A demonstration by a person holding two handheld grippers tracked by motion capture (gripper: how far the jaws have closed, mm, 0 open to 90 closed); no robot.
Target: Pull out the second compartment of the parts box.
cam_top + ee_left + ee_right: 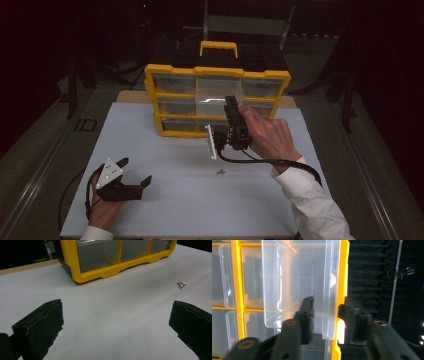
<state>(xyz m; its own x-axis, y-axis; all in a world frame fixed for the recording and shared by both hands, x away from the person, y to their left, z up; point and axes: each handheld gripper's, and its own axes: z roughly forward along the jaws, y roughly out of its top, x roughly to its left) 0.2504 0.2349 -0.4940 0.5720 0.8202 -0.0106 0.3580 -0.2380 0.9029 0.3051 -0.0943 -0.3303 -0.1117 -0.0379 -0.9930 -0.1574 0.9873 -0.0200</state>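
The yellow organiser (216, 100) stands at the upper middle of the high view, at the far edge of the white desk (165, 200); it has a bright yellow frame, a yellow handle on a black top, and rows of clear plastic drawers with yellow rails between them. One clear drawer (299, 285) is pulled out of the frame; in the right gripper view it takes up the upper centre, see-through and glossy, with rounded corners and light streaks on its front wall.

The right hand-held gripper (231, 107) is at the centre of the high view, turned on its side against the organiser's front; in the right gripper view its black jaws straddle the drawer's wall, one jaw seen through the plastic and the other outside it; a gap shows on the outer side, so the pads do not press; the jaws are parted.

The left hand-held gripper (135, 172) sits at the lower left of the high view, low over the desk, jaws wide apart with nothing between them; a few small metal parts (181, 284) lie on the desk at the right of the left gripper view.
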